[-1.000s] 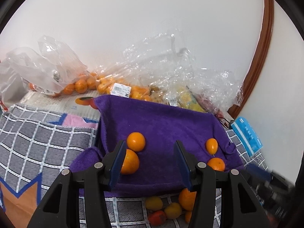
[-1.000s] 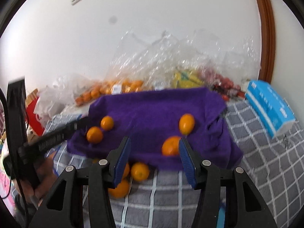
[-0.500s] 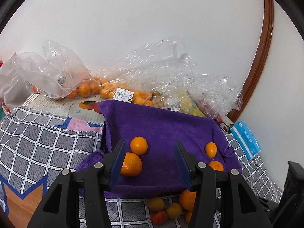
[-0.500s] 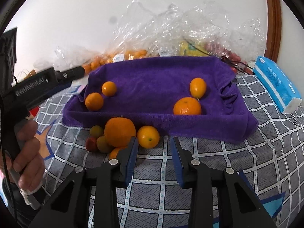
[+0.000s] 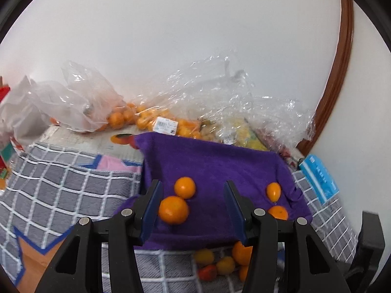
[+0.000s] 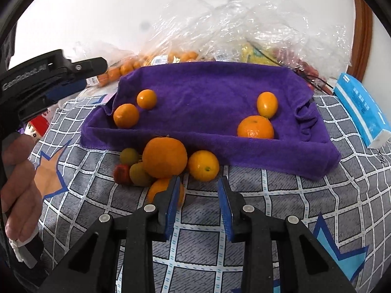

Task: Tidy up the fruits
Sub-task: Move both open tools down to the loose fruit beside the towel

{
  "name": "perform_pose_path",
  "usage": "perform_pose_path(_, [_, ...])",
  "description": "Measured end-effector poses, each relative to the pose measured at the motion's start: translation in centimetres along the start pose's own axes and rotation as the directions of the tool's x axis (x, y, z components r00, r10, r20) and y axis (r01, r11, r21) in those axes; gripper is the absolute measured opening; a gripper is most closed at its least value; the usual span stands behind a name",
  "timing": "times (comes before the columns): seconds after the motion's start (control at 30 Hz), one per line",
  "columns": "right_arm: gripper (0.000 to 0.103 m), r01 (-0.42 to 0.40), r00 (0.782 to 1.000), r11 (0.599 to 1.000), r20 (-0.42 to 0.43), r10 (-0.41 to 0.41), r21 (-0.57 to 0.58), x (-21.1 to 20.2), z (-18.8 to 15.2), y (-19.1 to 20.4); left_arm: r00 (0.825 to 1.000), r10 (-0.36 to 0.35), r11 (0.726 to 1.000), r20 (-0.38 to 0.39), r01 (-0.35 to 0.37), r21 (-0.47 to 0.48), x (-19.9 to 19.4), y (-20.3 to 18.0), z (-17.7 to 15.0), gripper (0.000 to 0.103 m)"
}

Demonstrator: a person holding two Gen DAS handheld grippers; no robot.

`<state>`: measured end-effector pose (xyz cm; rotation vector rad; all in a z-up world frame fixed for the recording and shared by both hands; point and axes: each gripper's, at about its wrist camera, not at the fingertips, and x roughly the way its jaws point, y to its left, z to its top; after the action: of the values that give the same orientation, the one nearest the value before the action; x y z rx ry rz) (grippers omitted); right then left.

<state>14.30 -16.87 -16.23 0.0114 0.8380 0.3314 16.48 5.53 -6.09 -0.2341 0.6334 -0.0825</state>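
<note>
Fruits lie in two groups on the grey checked cloth (image 6: 268, 207). The first group is on the purple towel (image 6: 207, 92). At the towel's left end, two small oranges (image 6: 126, 115) (image 6: 146, 99) sit just beside each other. At its right end, an oval yellow-orange fruit (image 6: 267, 104) touches a rounder orange (image 6: 255, 127) in front of it.

The second group is a loose pile on the cloth, against the towel's near edge. It holds a large orange (image 6: 165, 157) with a smaller orange (image 6: 203, 165) touching its right side. Two small greenish fruits (image 6: 129, 155) (image 6: 139, 174) and a small red one (image 6: 121, 173) lie on its left. One more orange (image 6: 158, 190) is partly hidden behind a finger of the right gripper.

Right gripper (image 6: 198, 183): angled down at the near side of the pile. Its jaws are drawn close together with a narrow gap left, and nothing is between the pads. The smaller orange lies just beyond the tips.

Left gripper (image 5: 192, 185): held by a hand (image 6: 19, 171) above the towel's left end. Its jaws stand apart and grip nothing. The two left-hand oranges appear beyond the jaws, resting on the towel.

Behind the towel, clear plastic bags (image 6: 244, 24) hold more small oranges against the wall. A blue tissue pack (image 6: 361, 114) lies to the right of the towel, apart from it.
</note>
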Motion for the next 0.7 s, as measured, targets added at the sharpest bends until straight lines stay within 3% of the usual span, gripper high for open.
perform_pose_path(0.17, [0.033,0.003,1.0,1.0,0.01,-0.003,-0.014,0.6,0.3,0.0,0.998,0.02,1.0,-0.052,-0.019,0.021,-1.2,1.8,-1.1,0.05])
perform_pose_path(0.37, [0.033,0.029,0.999,0.999,-0.015,-0.029,-0.04,1.3,0.0,-0.3,0.987,0.026,0.999,-0.161,-0.02,0.043,-0.8,3.1,-4.8,0.05])
perform_pose_path(0.7, [0.033,0.032,0.999,0.997,0.01,-0.032,-0.07,2.1,0.9,-0.3,0.971,0.052,0.998,-0.232,-0.042,0.049,1.0,3.5,-8.2,0.05])
